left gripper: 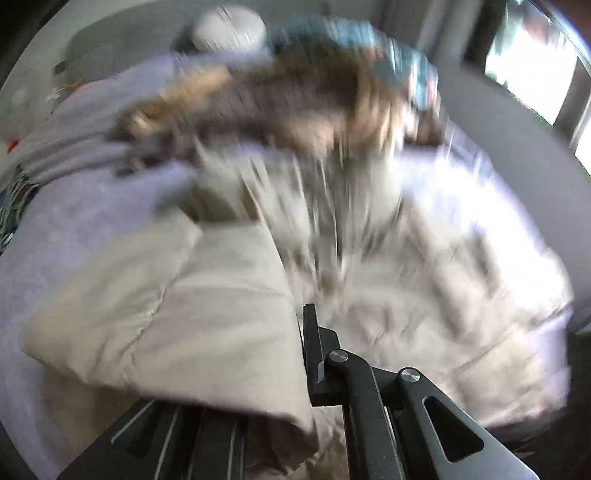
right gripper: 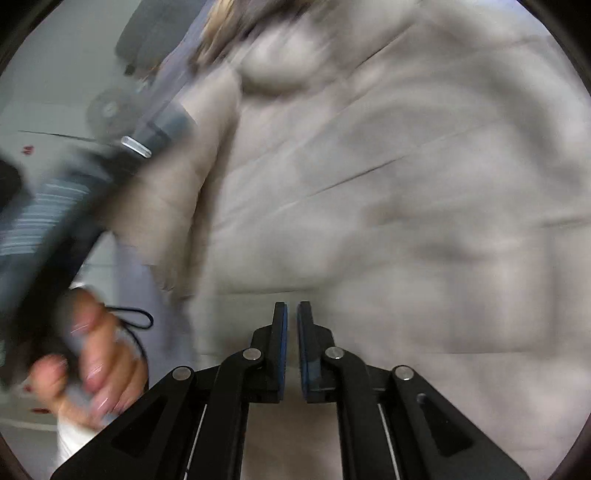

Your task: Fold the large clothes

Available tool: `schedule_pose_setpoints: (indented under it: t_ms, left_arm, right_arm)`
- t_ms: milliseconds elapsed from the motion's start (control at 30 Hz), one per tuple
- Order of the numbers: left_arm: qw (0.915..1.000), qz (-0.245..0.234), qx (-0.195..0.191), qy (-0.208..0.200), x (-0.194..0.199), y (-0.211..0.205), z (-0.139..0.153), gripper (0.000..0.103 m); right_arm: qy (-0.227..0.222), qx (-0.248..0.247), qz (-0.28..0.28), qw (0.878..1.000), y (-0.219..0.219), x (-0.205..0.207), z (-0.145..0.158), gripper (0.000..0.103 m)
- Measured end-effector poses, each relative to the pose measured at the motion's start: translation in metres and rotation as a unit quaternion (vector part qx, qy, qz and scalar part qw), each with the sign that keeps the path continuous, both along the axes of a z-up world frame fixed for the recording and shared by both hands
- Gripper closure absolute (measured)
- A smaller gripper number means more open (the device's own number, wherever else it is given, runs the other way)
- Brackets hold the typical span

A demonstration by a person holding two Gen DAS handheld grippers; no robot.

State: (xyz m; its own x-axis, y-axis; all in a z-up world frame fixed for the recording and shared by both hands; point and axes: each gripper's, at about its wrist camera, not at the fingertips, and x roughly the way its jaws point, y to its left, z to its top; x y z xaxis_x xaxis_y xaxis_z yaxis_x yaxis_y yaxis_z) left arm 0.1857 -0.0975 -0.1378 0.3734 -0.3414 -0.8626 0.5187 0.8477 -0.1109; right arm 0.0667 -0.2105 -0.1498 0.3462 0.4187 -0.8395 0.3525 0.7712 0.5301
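Note:
A large beige quilted coat (left gripper: 369,266) with a brown fur hood trim (left gripper: 258,103) lies spread on a lilac sheet (left gripper: 74,206). My left gripper (left gripper: 299,350) is shut on a folded flap of the coat (left gripper: 177,302), which covers its left finger; only the right finger (left gripper: 314,354) shows. In the right wrist view the coat (right gripper: 406,184) fills the frame. My right gripper (right gripper: 291,350) hovers just over it with its blue-padded fingers nearly together and nothing between them. The left gripper's body (right gripper: 74,206) and the hand holding it (right gripper: 88,362) show at the left. Both views are motion-blurred.
A teal item (left gripper: 354,40) and a white round object (left gripper: 229,29) lie beyond the hood. A bright window (left gripper: 532,62) is at the far right. A patterned cloth (left gripper: 14,206) sits at the left edge. A dark chair (right gripper: 147,33) and pale floor show at left.

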Motion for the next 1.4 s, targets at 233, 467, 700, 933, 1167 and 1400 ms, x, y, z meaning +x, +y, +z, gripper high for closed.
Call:
schedule_pose_setpoints:
  t_ms: [233, 467, 700, 933, 1167, 1400]
  left_arm:
    - [0.9957, -0.018, 0.086, -0.029, -0.036, -0.018, -0.030, 0.095]
    - [0.9978, 0.003, 0.059, -0.030, -0.055, 0.016, 0.002, 0.010]
    - [0.9942, 0.068, 0.047, -0.068, -0.052, 0.088, 0.035, 0.010]
    - [0.9735, 0.228, 0.009, 0.018, 0.002, 0.200, -0.001, 0.010]
    - [0.9701, 0.236, 0.045, 0.030, 0.005, 0.199, -0.046, 0.010]
    - [0.9694, 0.238, 0.049, 0.034, 0.007, 0.197, -0.054, 0.010]
  right_arm:
    - [0.002, -0.031, -0.015, 0.999, -0.035, -0.025, -0.002, 0.094]
    - [-0.020, -0.052, 0.013, 0.998, -0.067, -0.045, 0.022, 0.093]
    - [-0.076, -0.119, 0.081, 0.987, -0.025, -0.021, 0.054, 0.027]
    - [-0.128, -0.263, 0.206, 0.934, 0.085, 0.025, 0.071, 0.020]
    - [-0.116, -0.389, 0.282, 0.869, 0.146, 0.067, 0.033, 0.020]
    - [-0.073, -0.257, 0.055, 0.962, 0.013, 0.064, 0.037, 0.020]
